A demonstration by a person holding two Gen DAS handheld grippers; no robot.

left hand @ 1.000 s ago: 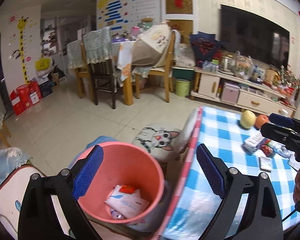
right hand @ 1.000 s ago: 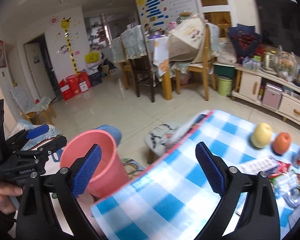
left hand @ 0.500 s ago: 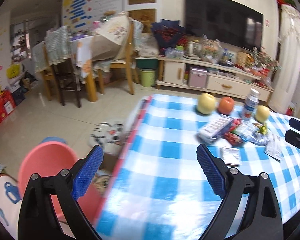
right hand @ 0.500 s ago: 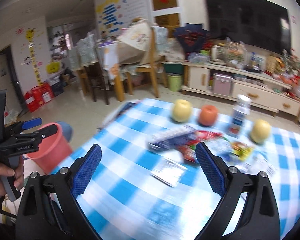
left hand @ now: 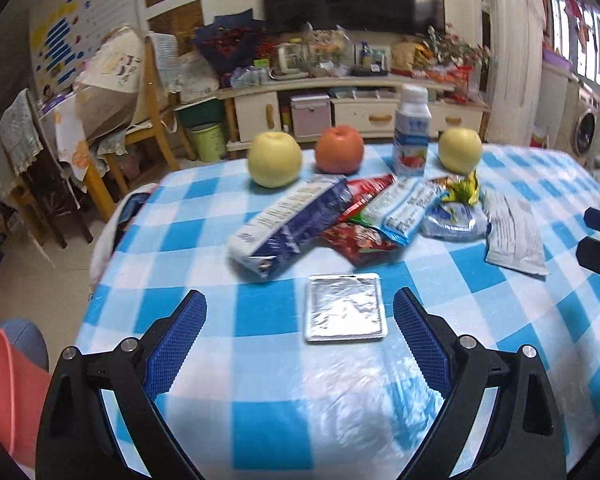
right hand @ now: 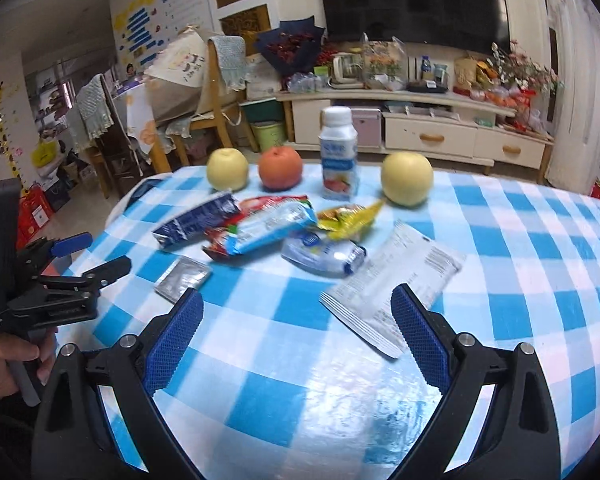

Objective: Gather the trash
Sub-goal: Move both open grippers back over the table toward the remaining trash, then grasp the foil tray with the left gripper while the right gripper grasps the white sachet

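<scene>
Fingers on both tools are spread wide and carrying nothing, so this looks like the line-up for the next pick. From where I'm standing the left gripper is pointed straight at the flat silver foil packet, which lies alone near the table's front-left edge, just in front of the wrapper pile. The right gripper hangs over the white printed sachet toward the front edge. My two cents: both are thin and lie flat on the checked cloth, so I'd come in low, catch one edge and pinch that, not the whole face. Mind the cloth too, it could bunch up. Leave the apples and the bottle along the back edge alone. The pink bin sits down off the front-left corner.
</scene>
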